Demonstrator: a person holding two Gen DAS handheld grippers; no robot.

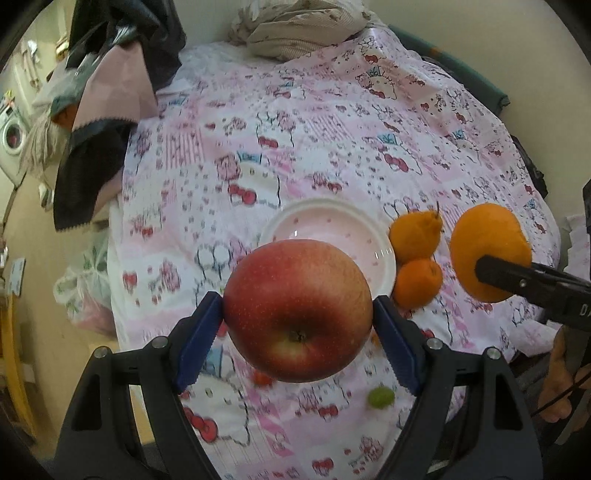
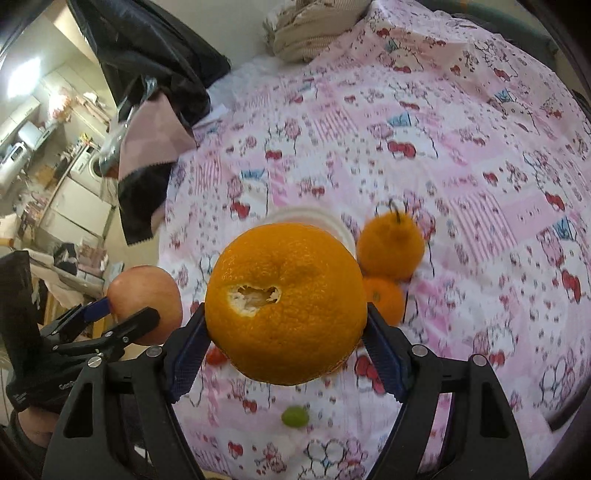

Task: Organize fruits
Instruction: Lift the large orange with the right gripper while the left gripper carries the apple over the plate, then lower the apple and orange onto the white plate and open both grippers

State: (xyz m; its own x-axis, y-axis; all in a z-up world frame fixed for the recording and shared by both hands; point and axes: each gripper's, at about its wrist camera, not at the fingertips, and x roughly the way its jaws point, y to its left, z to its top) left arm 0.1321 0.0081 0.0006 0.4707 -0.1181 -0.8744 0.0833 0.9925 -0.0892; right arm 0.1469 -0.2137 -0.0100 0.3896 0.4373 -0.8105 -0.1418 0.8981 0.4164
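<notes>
My left gripper [image 1: 297,314] is shut on a big red apple [image 1: 297,310], held above the pink patterned cloth; the apple [image 2: 146,301] also shows at the left of the right wrist view. My right gripper [image 2: 286,317] is shut on a large orange [image 2: 286,302] with a torn patch of peel; that orange [image 1: 487,251] appears at the right of the left wrist view. A white bowl [image 1: 306,221] lies empty on the cloth beyond the apple. Beside it rest an orange with a stem [image 1: 415,232] and a smaller orange [image 1: 417,282]. A green grape [image 1: 380,397] and a small red fruit [image 1: 262,378] lie nearer.
The pink cartoon-print cloth [image 1: 332,129] covers a round table. Dark and pink garments [image 1: 99,110] hang at the left edge. A beige bundle of fabric [image 1: 295,29] lies at the far side. A person's hand [image 1: 561,380] shows at the right.
</notes>
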